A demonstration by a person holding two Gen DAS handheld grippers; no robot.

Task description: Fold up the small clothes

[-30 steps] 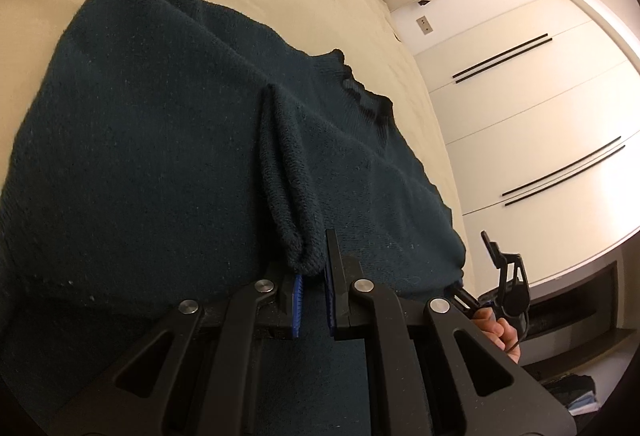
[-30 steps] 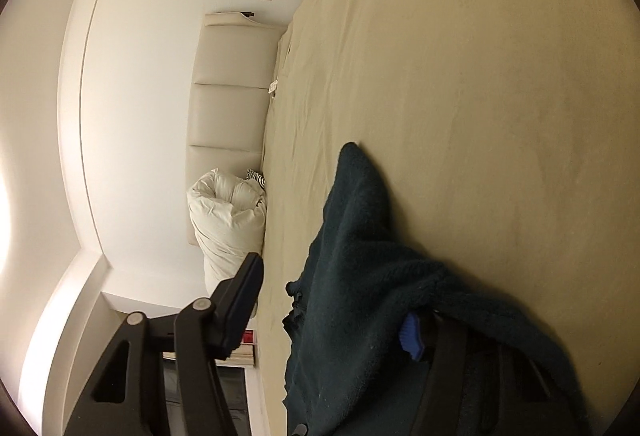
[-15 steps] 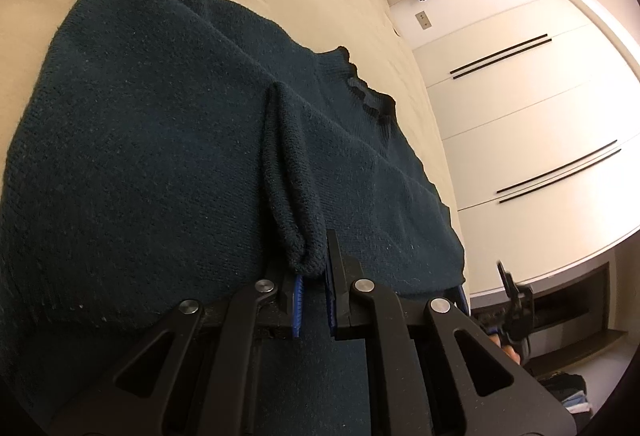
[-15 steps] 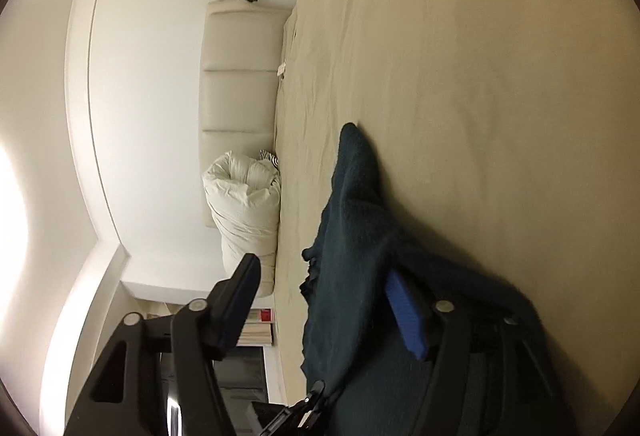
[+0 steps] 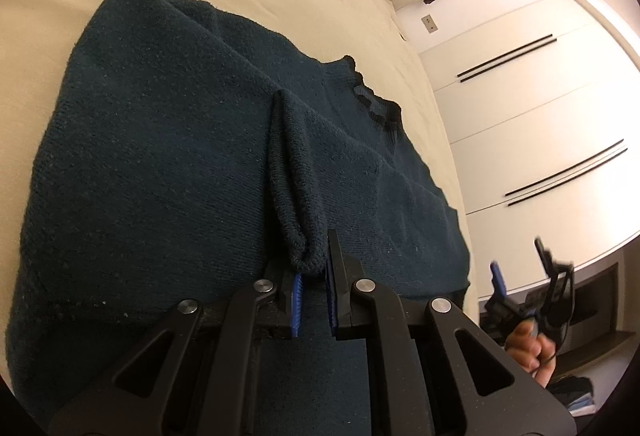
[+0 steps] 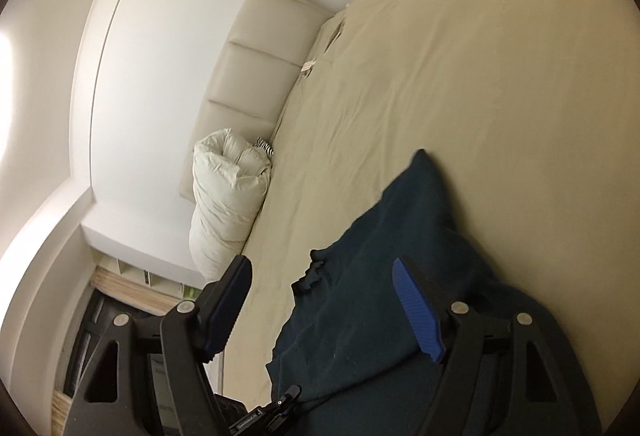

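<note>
Bed (image 6: 500, 75) comes first: its beige sheet carries everything, with a padded headboard (image 6: 256, 47) at the far end and a rolled white duvet (image 6: 228, 195) lying against it near the side edge. Spread on the sheet near you lies the dark teal sweater (image 5: 180, 155), neckline (image 5: 376, 103) toward the headboard, its right side close to the bed's side edge. Your left gripper (image 5: 312, 296) is pinched tight on a raised ridge of knit, probably a sleeve cuff (image 5: 300, 236), standing up from the body panel. Your right gripper (image 6: 324, 300) has its jaws opening with nothing pressed between them; it hangs above the sweater's right edge, clear of the cloth. To do this fold well, I judge you should hold the left pinch steady and carry the cuff low across the chest so the sleeve lies flat rather than bunched. Bring the right gripper down onto the near corner of the hem or the shoulder to anchor it, since loose knit is likely to drag along. Watch that the ridge flattens before you release.
</note>
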